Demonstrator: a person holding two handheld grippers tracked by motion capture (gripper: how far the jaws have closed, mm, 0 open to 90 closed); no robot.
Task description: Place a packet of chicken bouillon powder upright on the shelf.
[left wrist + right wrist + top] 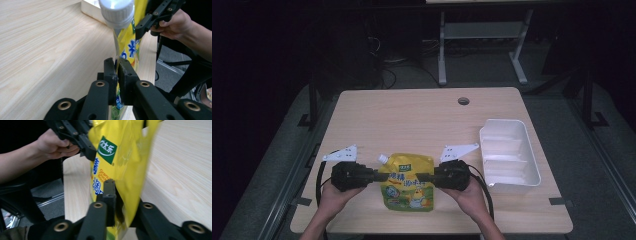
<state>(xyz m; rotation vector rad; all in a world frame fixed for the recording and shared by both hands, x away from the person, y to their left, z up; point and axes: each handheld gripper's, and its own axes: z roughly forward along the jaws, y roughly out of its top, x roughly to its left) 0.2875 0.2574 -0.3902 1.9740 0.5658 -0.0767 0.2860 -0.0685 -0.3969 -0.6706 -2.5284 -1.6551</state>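
A yellow spouted pouch [408, 187] with a white screw cap [383, 159] is held between both grippers near the table's front edge. My left gripper [379, 177] is shut on the pouch's left edge, just below the cap. In the left gripper view its jaws [117, 68] pinch the thin yellow film [127, 47] under the cap [117, 12]. My right gripper [421, 176] is shut on the pouch's right side. In the right gripper view the pouch [117, 165] stands between its jaws [116, 192], with the far pad hidden behind the film.
A white rectangular bin [532, 165] sits on the wooden table [412, 120] at the right, close to my right hand. A round cable hole [463, 101] lies near the table's far edge. Desk legs and cables stand on the floor beyond.
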